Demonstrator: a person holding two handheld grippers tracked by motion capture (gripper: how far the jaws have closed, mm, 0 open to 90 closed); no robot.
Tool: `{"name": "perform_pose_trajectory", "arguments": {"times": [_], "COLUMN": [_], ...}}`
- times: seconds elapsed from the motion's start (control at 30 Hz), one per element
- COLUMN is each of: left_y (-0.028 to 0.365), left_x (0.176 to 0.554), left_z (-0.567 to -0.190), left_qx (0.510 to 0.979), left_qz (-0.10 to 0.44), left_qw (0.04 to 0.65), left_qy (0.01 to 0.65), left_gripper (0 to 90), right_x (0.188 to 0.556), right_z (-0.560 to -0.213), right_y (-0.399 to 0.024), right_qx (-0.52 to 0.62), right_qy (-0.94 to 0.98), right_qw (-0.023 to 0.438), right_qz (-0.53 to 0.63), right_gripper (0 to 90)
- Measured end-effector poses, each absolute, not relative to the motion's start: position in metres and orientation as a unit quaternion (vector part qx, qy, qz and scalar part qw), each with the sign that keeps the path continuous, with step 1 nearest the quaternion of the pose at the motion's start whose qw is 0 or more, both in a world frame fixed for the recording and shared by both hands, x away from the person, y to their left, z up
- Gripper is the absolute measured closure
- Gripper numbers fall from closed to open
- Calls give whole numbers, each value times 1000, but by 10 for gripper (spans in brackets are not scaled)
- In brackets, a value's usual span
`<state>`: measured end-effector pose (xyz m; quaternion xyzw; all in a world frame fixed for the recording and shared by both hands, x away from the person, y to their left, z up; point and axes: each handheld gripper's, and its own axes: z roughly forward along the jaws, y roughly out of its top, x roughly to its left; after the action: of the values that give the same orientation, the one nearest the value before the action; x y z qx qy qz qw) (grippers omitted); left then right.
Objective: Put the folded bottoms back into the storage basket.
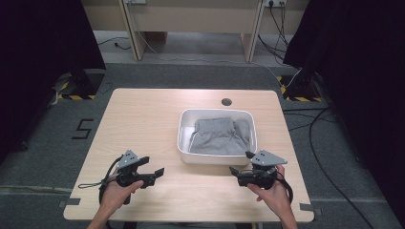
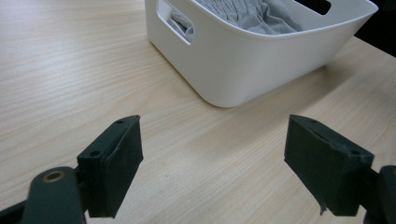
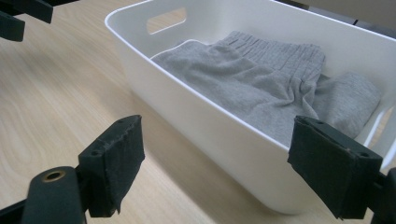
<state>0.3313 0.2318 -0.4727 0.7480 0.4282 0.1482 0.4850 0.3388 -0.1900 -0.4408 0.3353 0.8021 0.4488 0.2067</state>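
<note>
A white plastic bin (image 1: 185, 143) stands right of the table's middle with a crumpled grey garment (image 1: 220, 136) inside it. My left gripper (image 1: 153, 168) is open, low over the wood to the bin's left front, with nothing between its jaws. My right gripper (image 1: 241, 162) is open too, just before the bin's near right corner. In the left gripper view the bin (image 2: 243, 60) lies ahead, its handle slot showing grey cloth (image 2: 252, 14). In the right gripper view the bin wall (image 3: 196, 116) is close and the garment (image 3: 261, 84) fills its inside.
The light wood table (image 1: 143, 119) has a round cable hole (image 1: 226, 101) at the back. Cables (image 1: 325, 157) run over the grey floor to the right. A tip of the other gripper (image 3: 21, 16) shows at the upper left of the right gripper view.
</note>
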Motion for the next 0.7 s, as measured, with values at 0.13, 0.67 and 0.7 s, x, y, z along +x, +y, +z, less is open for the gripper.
{"name": "perform_pose_trajectory", "arguments": {"times": [0.13, 0.67, 0.7], "left_y": [233, 238, 239], "left_x": [325, 308, 307], "left_z": [-475, -482, -482], "left_qx": [750, 756, 756], "left_qz": [150, 157, 157], "left_qw": [484, 474, 473], "left_qy": [426, 424, 424], "left_gripper": [186, 186, 186], "right_x": [327, 296, 296], "right_z": [-439, -442, -444], "right_y": [-192, -210, -211], "right_qx": [331, 343, 346], "right_qy": [802, 791, 790], "right_qw": [214, 218, 217], "right_qz": [448, 457, 457], "right_gripper": [189, 190, 191]}}
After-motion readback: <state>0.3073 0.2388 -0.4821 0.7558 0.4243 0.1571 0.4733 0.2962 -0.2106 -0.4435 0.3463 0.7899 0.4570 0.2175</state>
